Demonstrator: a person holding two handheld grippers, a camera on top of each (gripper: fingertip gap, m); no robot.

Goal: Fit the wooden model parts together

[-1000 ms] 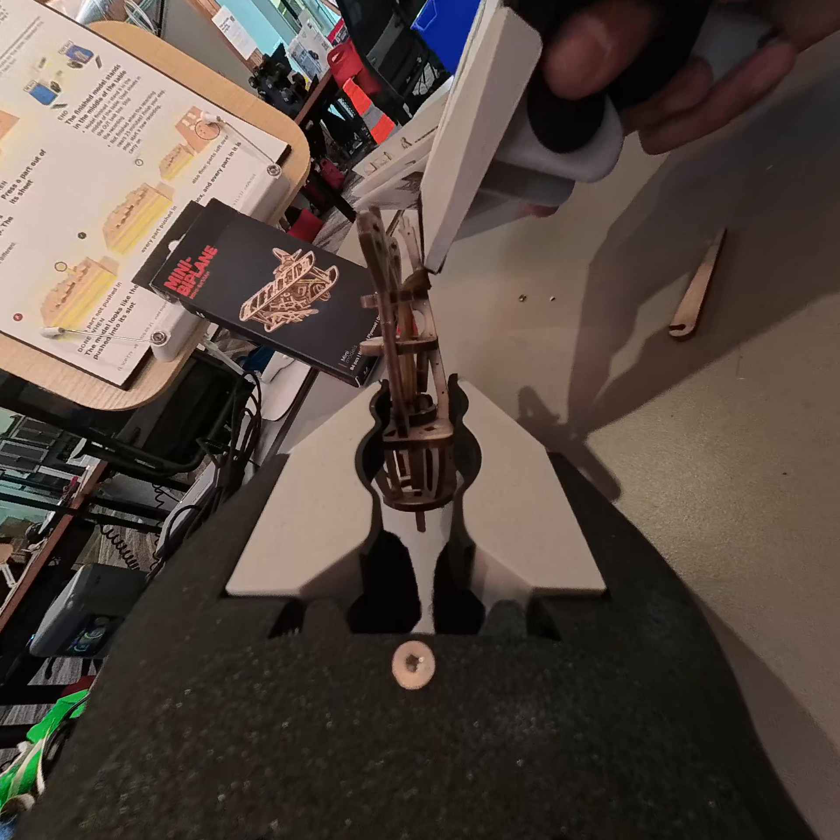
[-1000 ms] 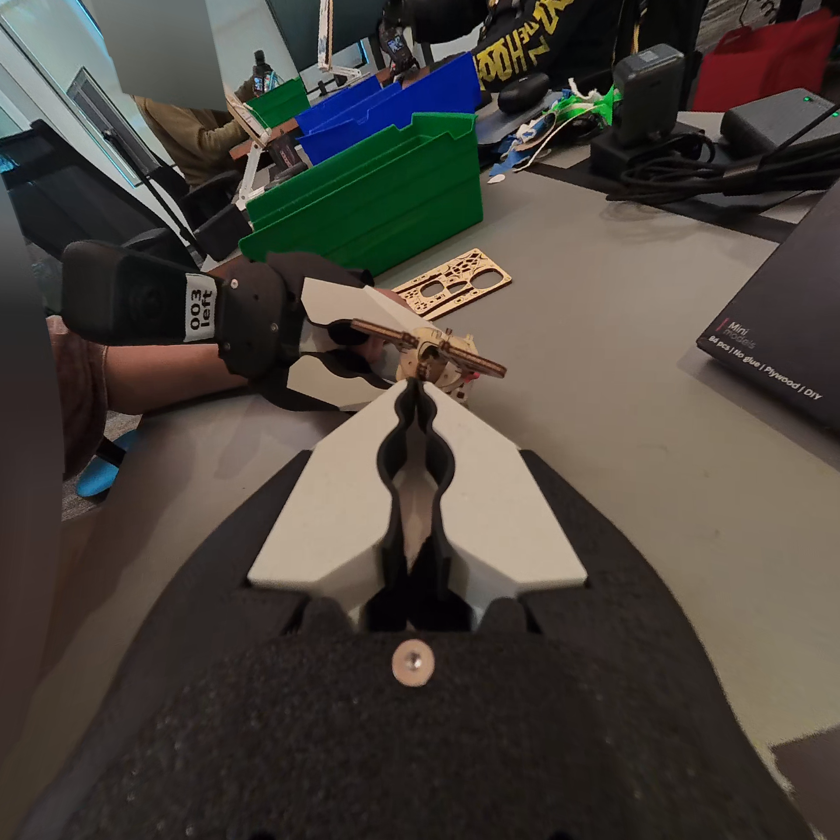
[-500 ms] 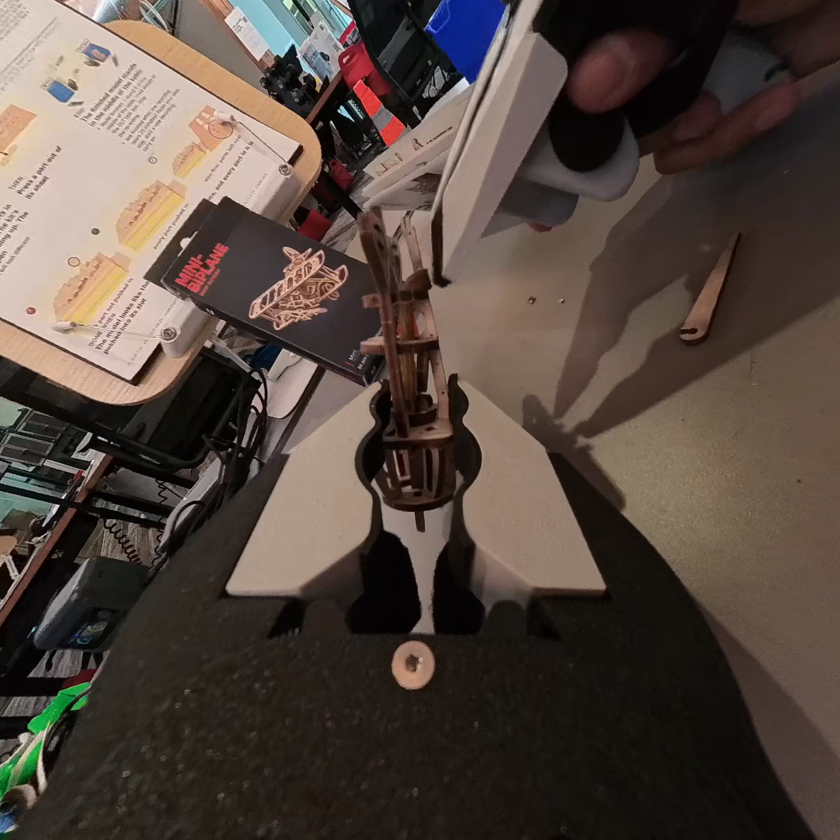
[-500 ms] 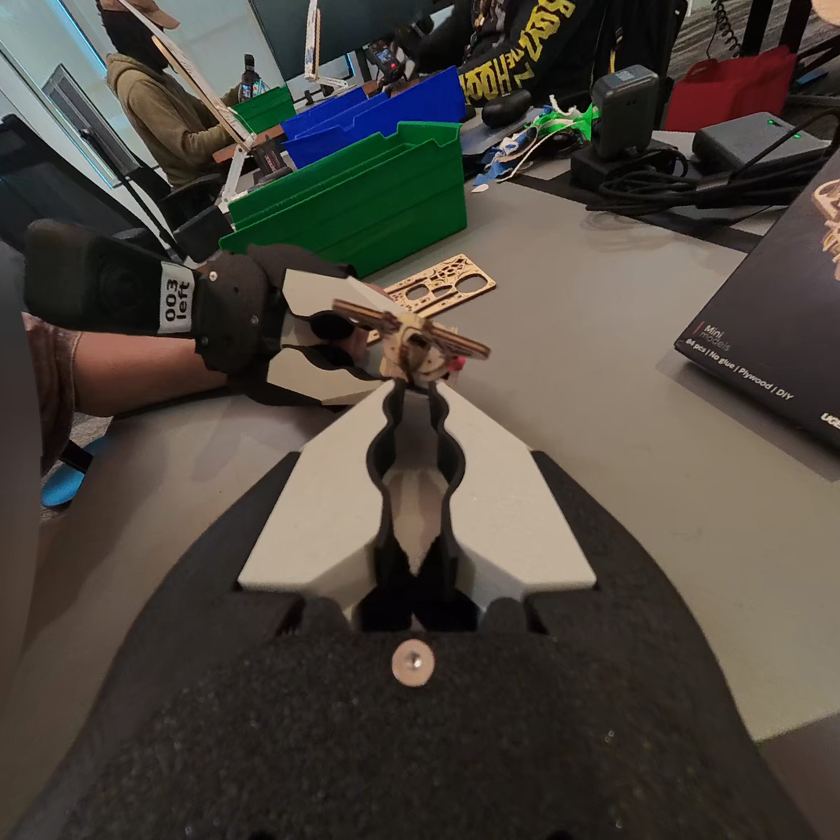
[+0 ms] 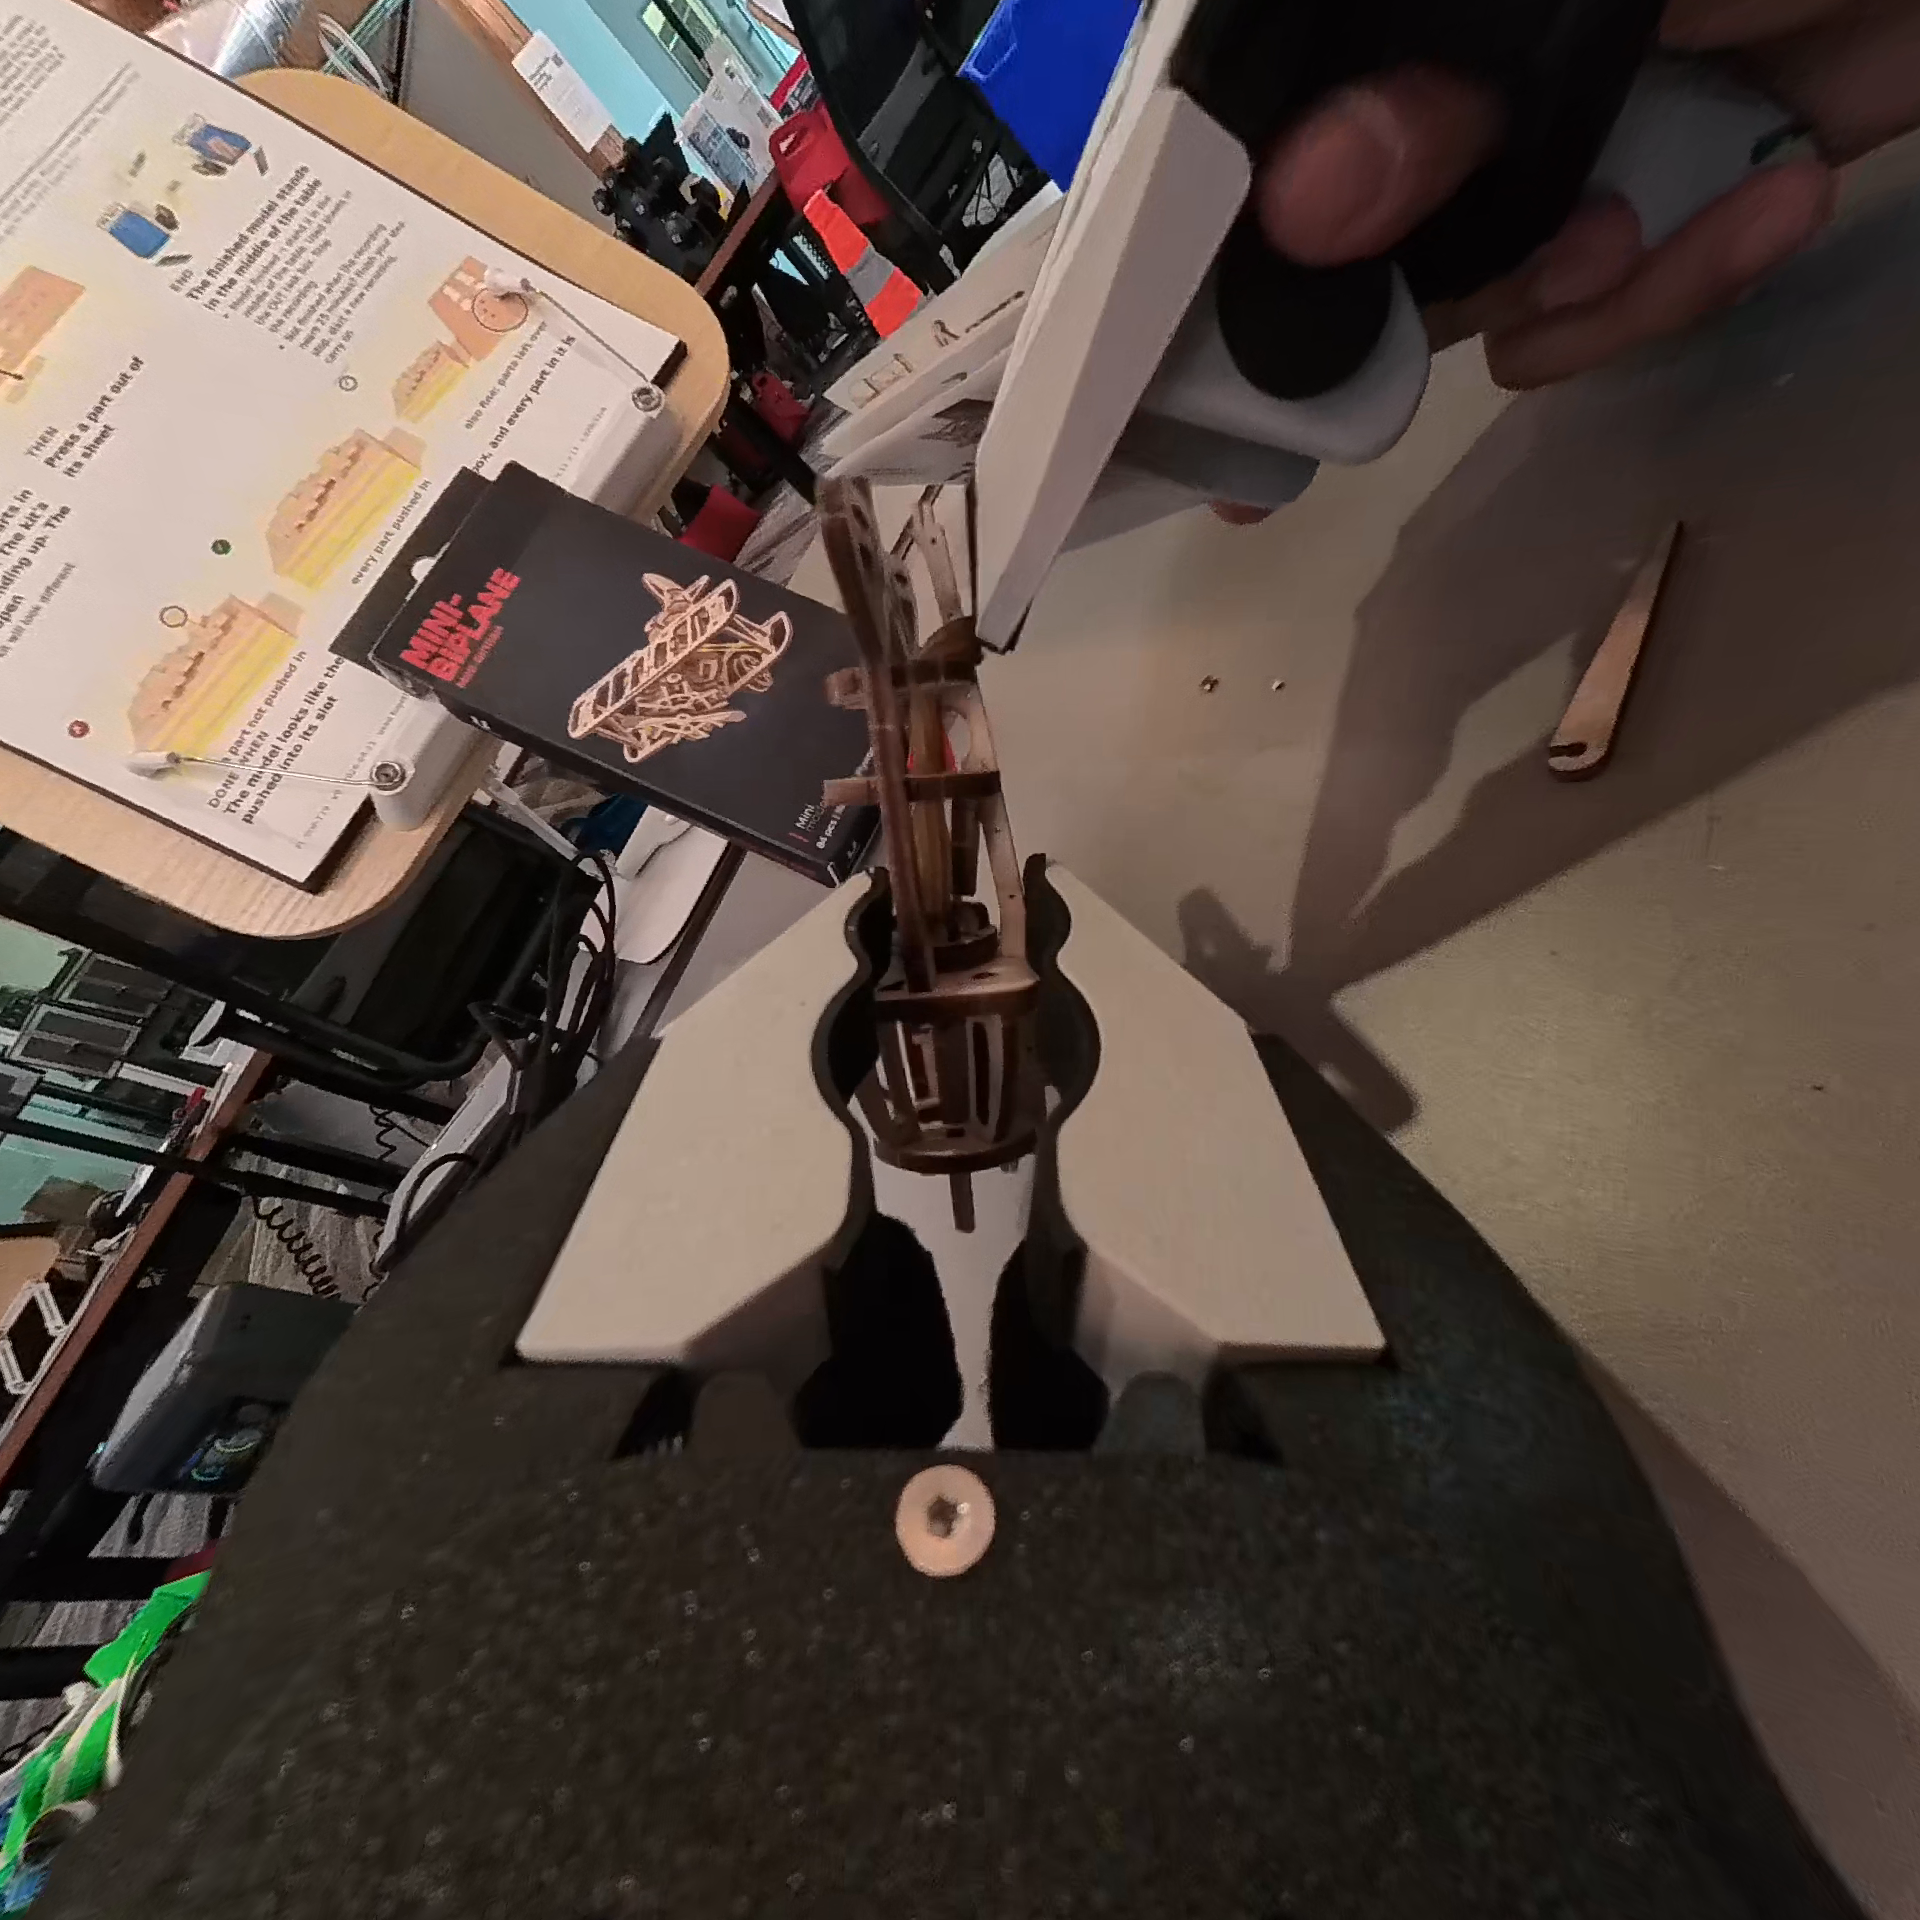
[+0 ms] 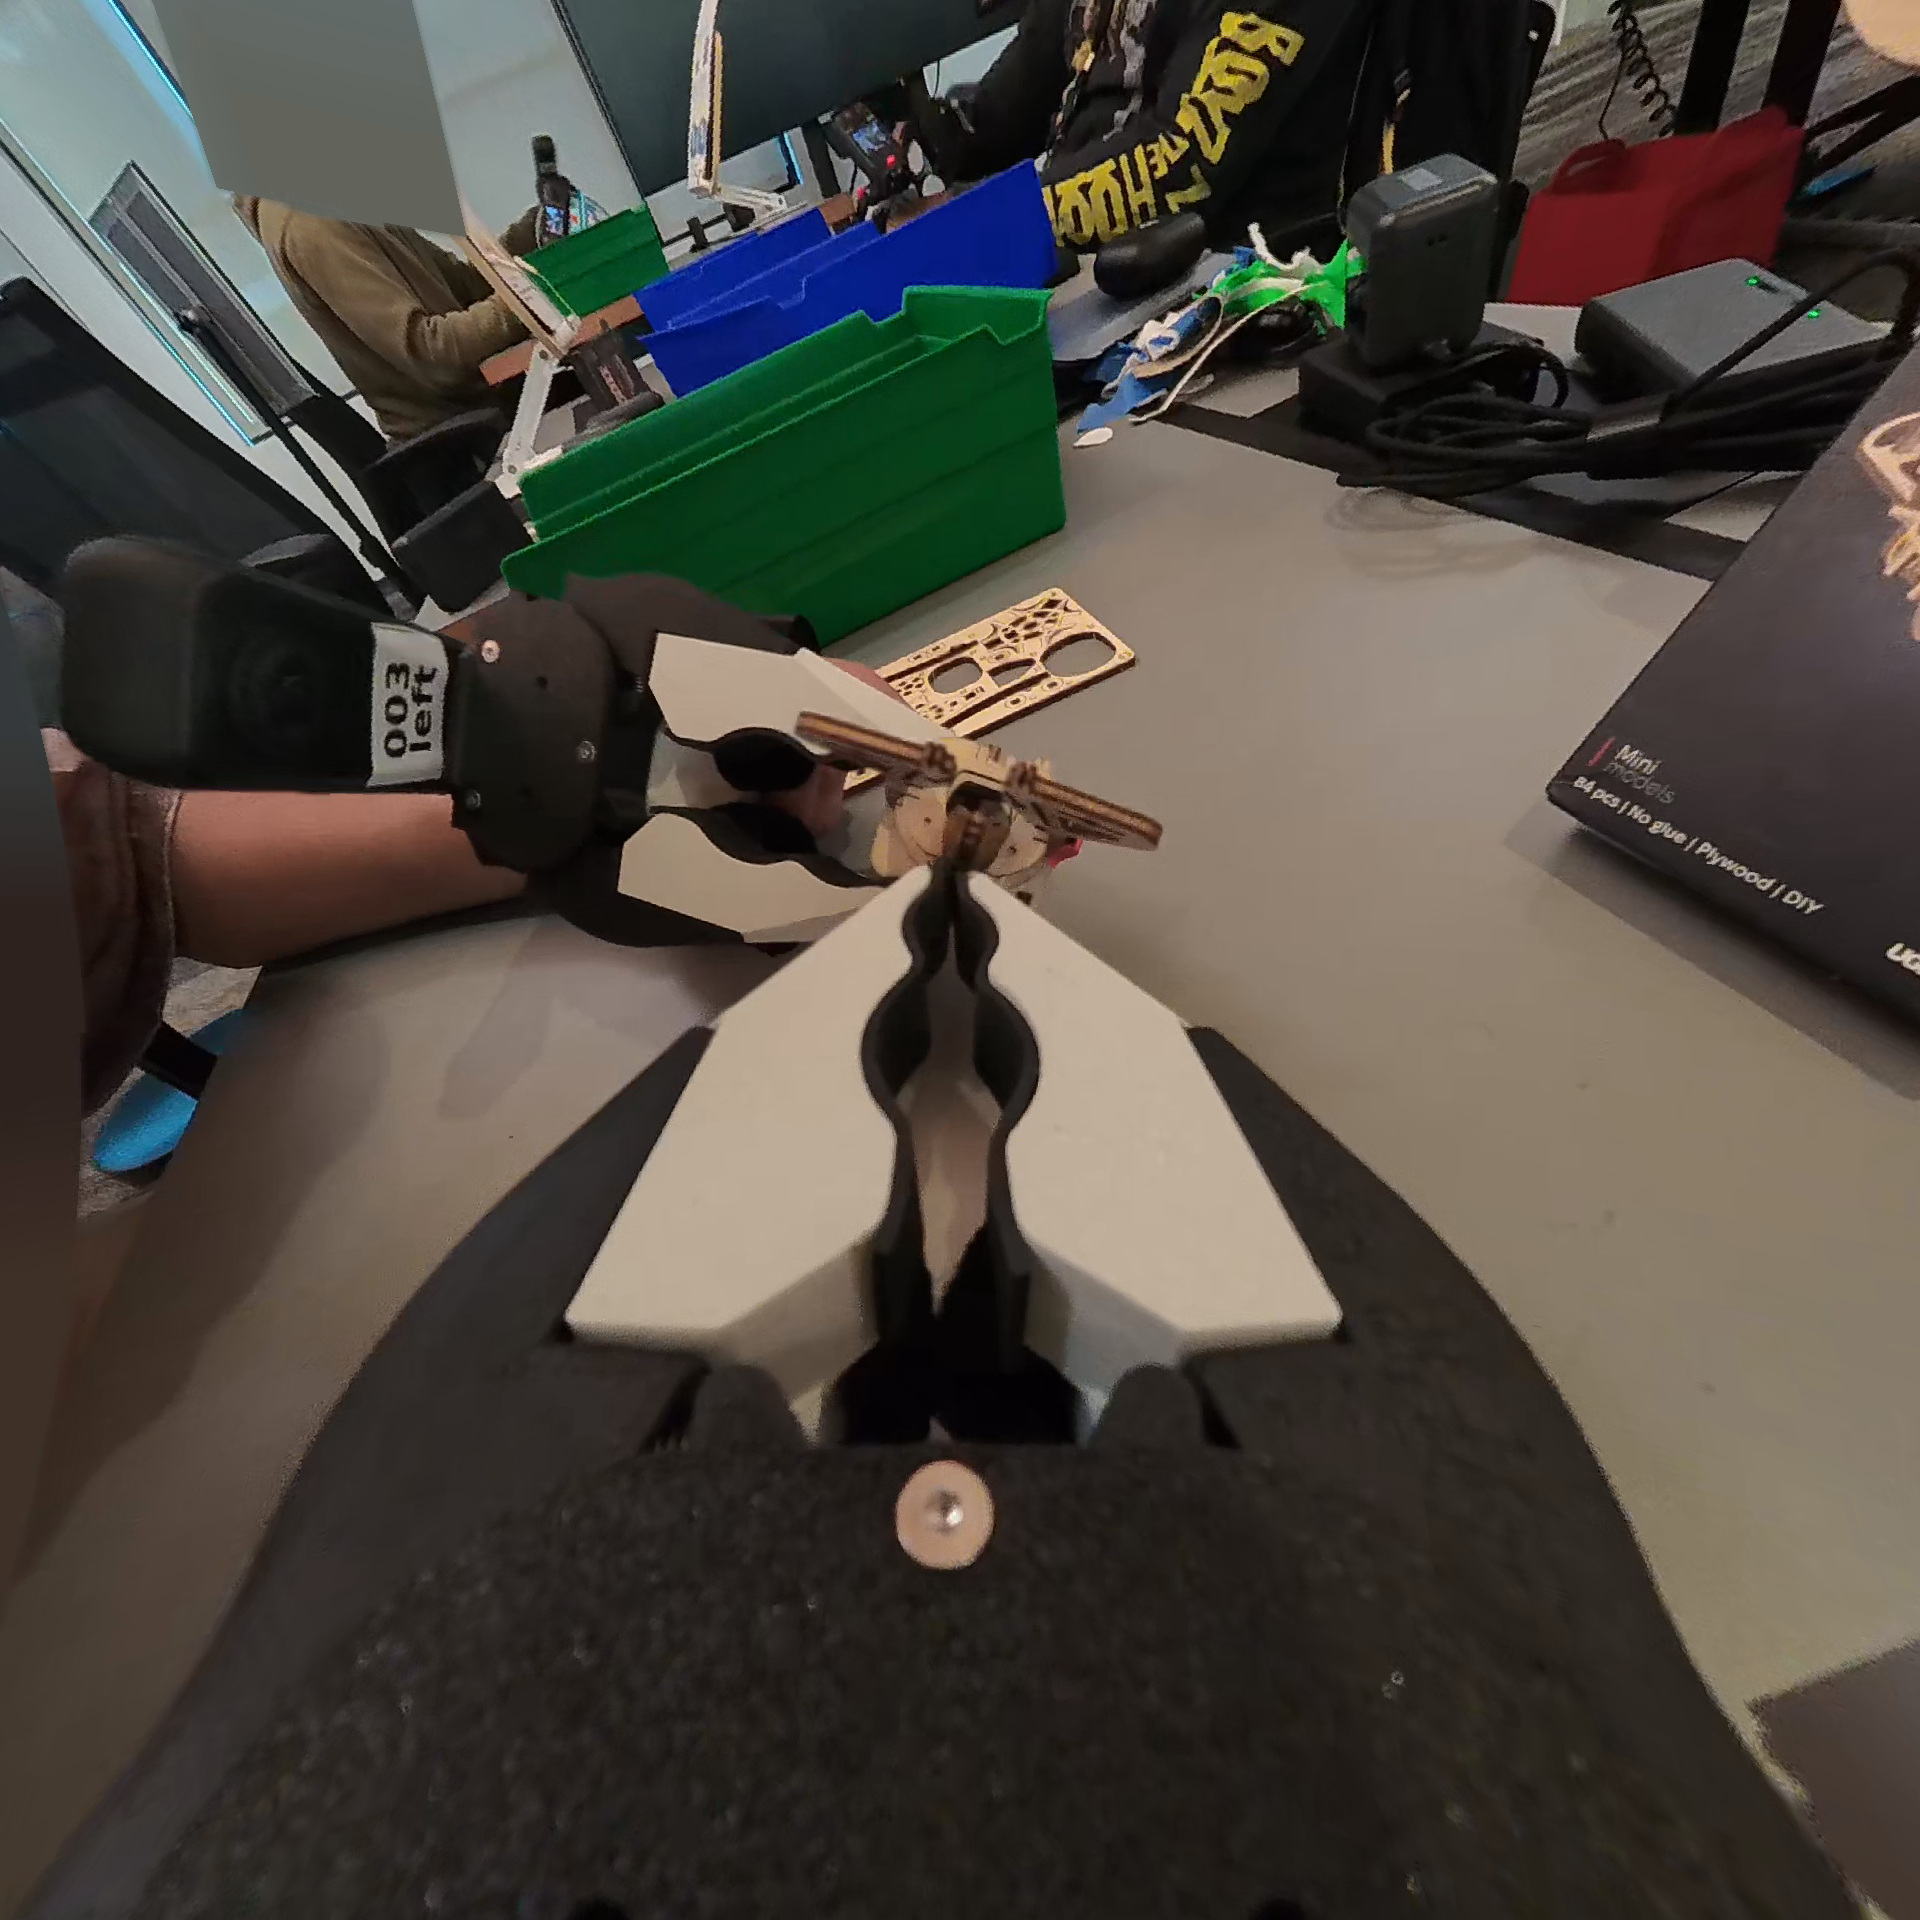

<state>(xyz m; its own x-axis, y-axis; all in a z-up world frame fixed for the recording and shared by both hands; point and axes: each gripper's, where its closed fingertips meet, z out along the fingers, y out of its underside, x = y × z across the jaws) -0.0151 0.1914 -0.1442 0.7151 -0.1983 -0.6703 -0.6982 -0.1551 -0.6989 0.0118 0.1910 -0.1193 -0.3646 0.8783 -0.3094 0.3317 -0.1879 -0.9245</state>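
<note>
Gripping the tail end of a half-built wooden biplane model (image 5: 940,997), the left gripper (image 5: 951,914) has its two white fingers clenched on the fuselage frame, the model's wing and ribs standing out ahead of the fingertips, above the grey table (image 5: 1558,1091). Just beyond the model's far end, the right gripper (image 5: 1049,561) comes in from ahead and to the right, a white fingertip touching or almost touching the top of the frame; a person's hand (image 5: 1475,197) wraps its handle.

Seen from the right wrist, the right gripper (image 6: 954,878) has its fingers nearly together at the tips, pinching a small wooden piece (image 6: 961,831) at the nose of the model (image 6: 977,795); whether that piece is already part of the model cannot be told. The left gripper (image 6: 831,821) reaches in from the left of those fingertips, holding the model level over the table (image 6: 1299,779).

Beyond the model lies a punched-out wooden parts sheet (image 6: 1003,660), and behind it a green bin (image 6: 821,478). To the right of the right gripper rests the black kit box (image 6: 1766,748). In the left wrist view, a loose wooden strip (image 5: 1610,675) lies on the table to the right, and an instruction sheet (image 5: 208,416) stands to the left.
</note>
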